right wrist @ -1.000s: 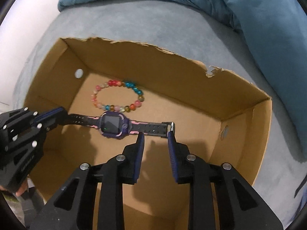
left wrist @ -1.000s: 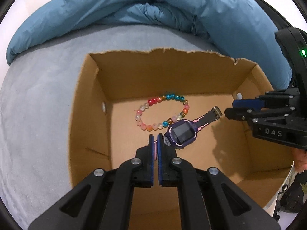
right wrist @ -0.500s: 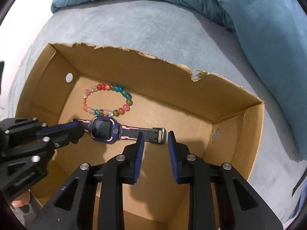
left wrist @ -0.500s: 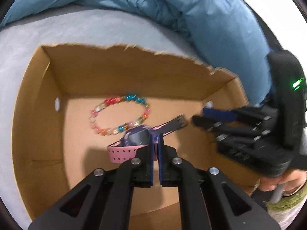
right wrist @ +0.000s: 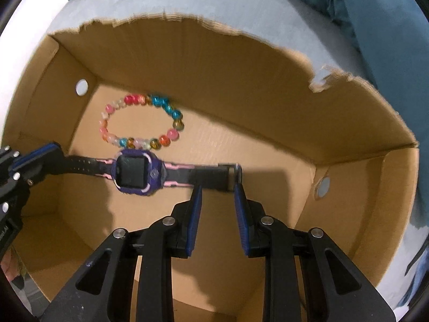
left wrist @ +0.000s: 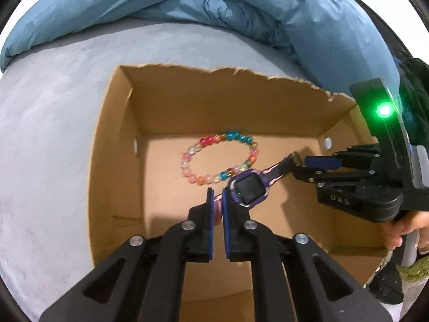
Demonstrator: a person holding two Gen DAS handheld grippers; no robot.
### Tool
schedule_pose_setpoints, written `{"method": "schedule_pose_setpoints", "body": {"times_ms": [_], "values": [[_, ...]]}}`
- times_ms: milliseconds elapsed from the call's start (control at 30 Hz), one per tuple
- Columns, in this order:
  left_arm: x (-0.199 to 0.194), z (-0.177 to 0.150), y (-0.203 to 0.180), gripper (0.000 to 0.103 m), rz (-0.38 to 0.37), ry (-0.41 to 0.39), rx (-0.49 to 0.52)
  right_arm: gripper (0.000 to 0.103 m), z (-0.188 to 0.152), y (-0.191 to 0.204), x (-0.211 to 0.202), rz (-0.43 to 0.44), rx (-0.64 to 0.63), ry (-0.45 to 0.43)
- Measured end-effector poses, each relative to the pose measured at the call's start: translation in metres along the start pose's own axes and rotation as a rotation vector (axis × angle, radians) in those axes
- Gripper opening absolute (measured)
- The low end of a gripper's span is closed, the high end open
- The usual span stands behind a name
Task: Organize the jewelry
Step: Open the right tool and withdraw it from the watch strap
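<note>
A purple and pink watch [left wrist: 249, 187] lies stretched out in a cardboard box [left wrist: 118, 161], also seen in the right wrist view [right wrist: 134, 171]. A multicoloured bead bracelet [left wrist: 219, 161] lies flat just behind it, and shows in the right wrist view [right wrist: 139, 120]. My left gripper [left wrist: 217, 196] is shut on the watch's pink strap end. My right gripper [right wrist: 215, 190] is open, its fingertips on either side of the buckle end of the strap [right wrist: 230, 174], not clamping it.
The box [right wrist: 348, 123] has a torn back rim and small holes in its side walls. It sits on a grey cushioned surface [left wrist: 53, 134]. A blue quilt [left wrist: 241, 13] is bunched behind it. A hand [left wrist: 402, 230] holds the right gripper.
The left gripper has kept its hold on the strap, and the watch is stretched out again. The right gripper has moved in close, so its open fingers now flank the buckle end.
</note>
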State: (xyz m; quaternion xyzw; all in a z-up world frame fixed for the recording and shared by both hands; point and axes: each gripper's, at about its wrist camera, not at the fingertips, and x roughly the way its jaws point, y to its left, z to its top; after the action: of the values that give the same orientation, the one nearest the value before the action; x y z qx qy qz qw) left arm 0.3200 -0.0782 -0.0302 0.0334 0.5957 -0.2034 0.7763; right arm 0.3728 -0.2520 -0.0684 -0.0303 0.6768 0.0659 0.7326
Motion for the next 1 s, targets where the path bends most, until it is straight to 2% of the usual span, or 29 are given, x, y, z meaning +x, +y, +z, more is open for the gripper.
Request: {"method": "schedule_pose_setpoints", "body": {"times_ms": [167, 333, 500, 533, 633, 700, 833, 900, 1000], "values": [[0.000, -0.003, -0.002, 0.006, 0.026, -0.013, 0.026, 0.025, 0.005, -0.006, 0.001, -0.008, 0.030, 0.000], [0.001, -0.004, -0.002, 0.006, 0.023, -0.014, 0.026, 0.024, 0.016, -0.012, 0.004, 0.034, 0.053, 0.001], [0.000, -0.003, -0.003, 0.006, 0.018, -0.025, 0.021, 0.008, 0.023, -0.014, 0.007, 0.003, 0.051, -0.020], [0.000, -0.003, -0.003, 0.006, 0.019, -0.027, 0.021, 0.003, 0.023, -0.015, 0.005, 0.000, 0.050, -0.029], [0.000, -0.003, -0.002, 0.006, 0.022, -0.034, 0.011, 0.000, 0.023, -0.016, -0.003, -0.027, 0.016, -0.054], [0.000, -0.003, -0.003, 0.006, 0.020, -0.035, 0.011, 0.000, 0.021, -0.013, -0.011, -0.094, -0.017, -0.075], [-0.001, -0.002, -0.003, 0.006, 0.025, -0.042, 0.017, 0.000, 0.021, -0.017, -0.023, -0.165, -0.016, -0.093], [-0.002, -0.002, -0.002, 0.006, 0.021, -0.044, 0.014, 0.000, 0.019, -0.017, -0.028, -0.150, 0.002, -0.092], [-0.002, -0.001, -0.001, 0.006, 0.021, -0.042, 0.007, 0.005, 0.017, -0.020, -0.025, -0.057, 0.059, -0.088]]}}
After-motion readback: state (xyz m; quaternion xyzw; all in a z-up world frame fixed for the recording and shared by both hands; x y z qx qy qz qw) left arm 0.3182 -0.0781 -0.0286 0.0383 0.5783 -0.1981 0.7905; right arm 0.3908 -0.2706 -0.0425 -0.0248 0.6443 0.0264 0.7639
